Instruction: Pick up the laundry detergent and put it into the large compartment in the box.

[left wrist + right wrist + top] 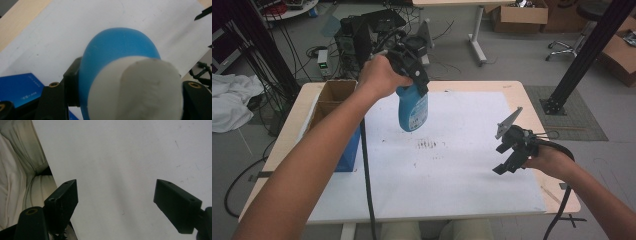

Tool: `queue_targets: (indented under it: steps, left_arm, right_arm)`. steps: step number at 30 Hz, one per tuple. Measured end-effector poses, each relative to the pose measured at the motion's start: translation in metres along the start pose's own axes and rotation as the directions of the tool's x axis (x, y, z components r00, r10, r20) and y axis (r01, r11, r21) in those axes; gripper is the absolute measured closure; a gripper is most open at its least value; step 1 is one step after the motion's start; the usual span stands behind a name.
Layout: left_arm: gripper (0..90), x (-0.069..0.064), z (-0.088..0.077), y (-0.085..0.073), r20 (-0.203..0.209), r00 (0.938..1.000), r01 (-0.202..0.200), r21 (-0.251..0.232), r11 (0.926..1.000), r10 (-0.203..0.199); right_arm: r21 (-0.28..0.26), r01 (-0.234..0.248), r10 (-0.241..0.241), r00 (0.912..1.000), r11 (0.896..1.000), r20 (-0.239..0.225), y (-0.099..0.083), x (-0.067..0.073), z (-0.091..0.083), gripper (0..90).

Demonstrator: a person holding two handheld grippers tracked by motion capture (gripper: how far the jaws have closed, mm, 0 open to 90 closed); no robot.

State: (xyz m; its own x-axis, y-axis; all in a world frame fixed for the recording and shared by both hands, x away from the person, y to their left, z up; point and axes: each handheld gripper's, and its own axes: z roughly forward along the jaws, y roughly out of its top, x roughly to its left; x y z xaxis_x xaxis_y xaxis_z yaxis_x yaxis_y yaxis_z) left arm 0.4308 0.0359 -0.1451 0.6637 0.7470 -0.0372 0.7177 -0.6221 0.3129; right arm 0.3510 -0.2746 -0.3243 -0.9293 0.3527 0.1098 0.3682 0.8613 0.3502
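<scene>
A blue bottle with a white cap hangs in the air above the far middle of the white sheet. My left gripper is shut on its upper part, and a hand wraps the gripper body. In the left gripper view the blue body and the white cap sit tight between the two black jaws. My right gripper hovers low over the right side of the sheet. Its jaws stand wide apart with nothing between them, and the right gripper looks down on bare white sheet.
An open cardboard box stands at the table's left side, with a blue box just in front of it. Small dark marks dot the sheet's middle. A black cable trails from the left gripper toward the near edge.
</scene>
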Motion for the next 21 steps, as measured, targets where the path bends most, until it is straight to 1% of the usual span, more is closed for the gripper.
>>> queue_targets:
  steps: [2, 4, 7, 9, 10, 11, 14, 15, 16, 18, 21]
  left_arm:
    - [37.9, 0.003, -0.011, 0.0, -0.015, 0.9995, 0.028, -0.013, 0.9995, -0.028]
    - [37.9, 0.005, -0.021, -0.001, -0.028, 0.9978, 0.058, -0.027, 0.9979, -0.059]
    - [37.9, 0.009, -0.033, -0.002, -0.04, 0.9955, 0.085, -0.035, 0.9958, -0.086]
    - [37.9, 0.012, -0.041, -0.003, -0.046, 0.9929, 0.108, -0.036, 0.9935, -0.11]
    - [37.9, 0.013, -0.045, -0.003, -0.051, 0.9917, 0.117, -0.035, 0.9926, -0.118]
    - [37.9, 0.015, -0.049, -0.004, -0.056, 0.9896, 0.131, -0.036, 0.9907, -0.133]
    - [37.9, 0.023, -0.063, -0.007, -0.077, 0.9783, 0.19, -0.04, 0.981, -0.193]
    - [37.9, 0.023, -0.063, -0.007, -0.077, 0.9783, 0.19, -0.04, 0.981, -0.193]
    - [37.9, 0.026, -0.067, -0.008, -0.079, 0.9742, 0.209, -0.043, 0.9771, -0.211]
    - [37.9, 0.031, -0.074, -0.012, -0.087, 0.9628, 0.252, -0.051, 0.9663, -0.256]
    - [37.9, 0.04, -0.083, -0.018, -0.097, 0.9413, 0.318, -0.067, 0.9458, -0.323]
  right_arm:
    - [0.003, 0.0, 0.0, 1.0, 1.0, -0.001, 0.001, 0.001, -0.001, 19.8]
    - [-0.003, 0.01, -0.01, 0.9999, 1.0, 0.0, 0.002, 0.001, -0.001, 19.8]
    - [-0.004, 0.015, -0.015, 0.9999, 1.0, 0.0, 0.003, 0.002, -0.001, 19.8]
    - [-0.004, 0.016, -0.016, 0.9999, 1.0, 0.001, 0.004, 0.002, -0.001, 19.8]
    - [-0.007, 0.024, -0.024, 0.9997, 1.0, 0.0, 0.005, 0.003, -0.001, 19.8]
    - [-0.007, 0.026, -0.026, 0.9997, 1.0, 0.001, 0.005, 0.003, -0.001, 19.8]
    - [-0.009, 0.032, -0.032, 0.9995, 0.999, -0.001, 0.007, 0.004, -0.002, 19.8]
    - [-0.009, 0.032, -0.032, 0.9995, 0.999, -0.001, 0.007, 0.004, -0.002, 19.8]
    - [-0.01, 0.036, -0.036, 0.9993, 0.999, -0.001, 0.009, 0.004, -0.001, 19.8]
    - [-0.008, 0.036, -0.036, 0.9993, 0.999, -0.003, 0.01, 0.005, -0.001, 19.8]
    - [-0.009, 0.043, -0.043, 0.999, 0.999, -0.006, 0.01, 0.005, 0.0, 19.9]
